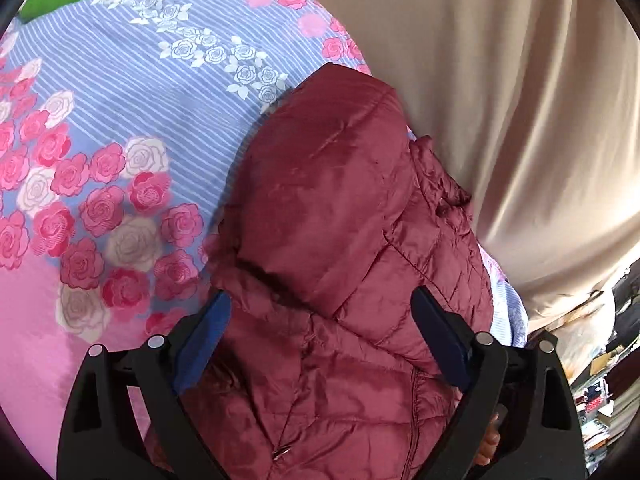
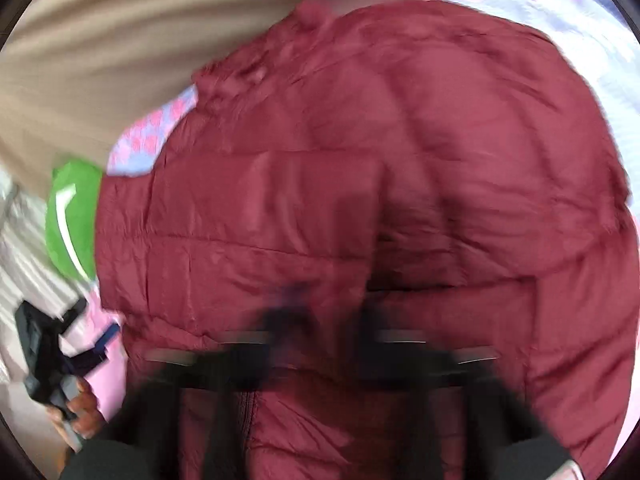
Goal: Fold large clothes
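Maroon quilted puffer jacket [image 1: 340, 248] lies bunched on the bed, over a rose-print bedsheet [image 1: 120, 120] in blue stripes and pink, close against a beige curtain [image 1: 500, 100]. My left tool [image 1: 320, 320] sits low over the jacket, its blue-padded fingers [image 1: 208, 320] spread wide, fabric between them but not pinched. My right tool [image 2: 320, 320] is badly blurred in its own view; I read its jaws as pressed together, and cannot tell whether any fabric is caught. A green item [image 2: 76, 220] shows at the jacket's far edge.
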